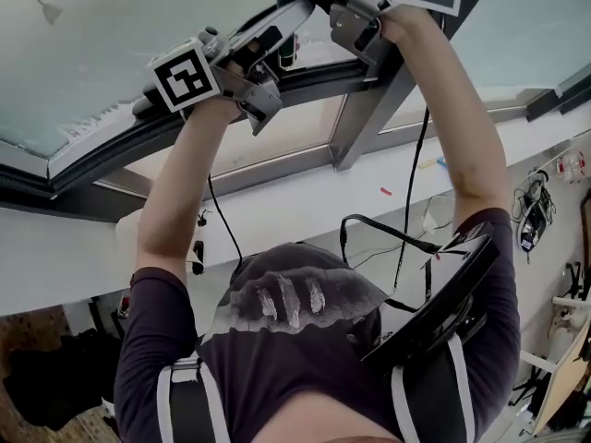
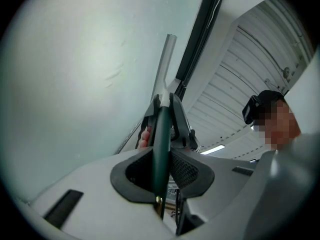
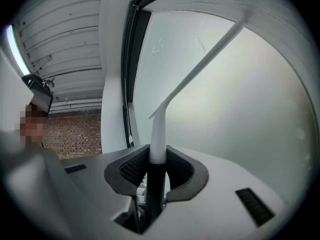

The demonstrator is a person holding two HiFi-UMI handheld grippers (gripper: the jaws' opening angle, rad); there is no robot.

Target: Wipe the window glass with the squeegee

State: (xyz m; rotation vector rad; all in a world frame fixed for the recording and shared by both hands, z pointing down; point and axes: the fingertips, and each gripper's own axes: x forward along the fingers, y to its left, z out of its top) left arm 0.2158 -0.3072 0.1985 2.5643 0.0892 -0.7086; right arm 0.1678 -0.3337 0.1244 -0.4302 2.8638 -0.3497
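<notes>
Both your arms are raised to the window overhead, and the two grippers are near each other, just beside the dark window frame [image 1: 185, 141]. Your left gripper [image 2: 161, 170] has its jaws closed firmly on the dark green handle [image 2: 161, 129] of the squeegee [image 3: 158, 134], and the handle fills the whole gap between the pads. Your right gripper [image 3: 156, 173] is clamped on the same handle a little farther along, at the place where the dark part meets the pale neck, with no free space at either side. In the left gripper view the right gripper stands directly beyond the left one on the handle.

From the neck, the pale blade [image 3: 210, 59] runs up and to the right across the window glass [image 3: 250, 119]. It lies close on the glass, but it is not clear whether it really presses on it. The glass looks milky and evenly lit.
</notes>
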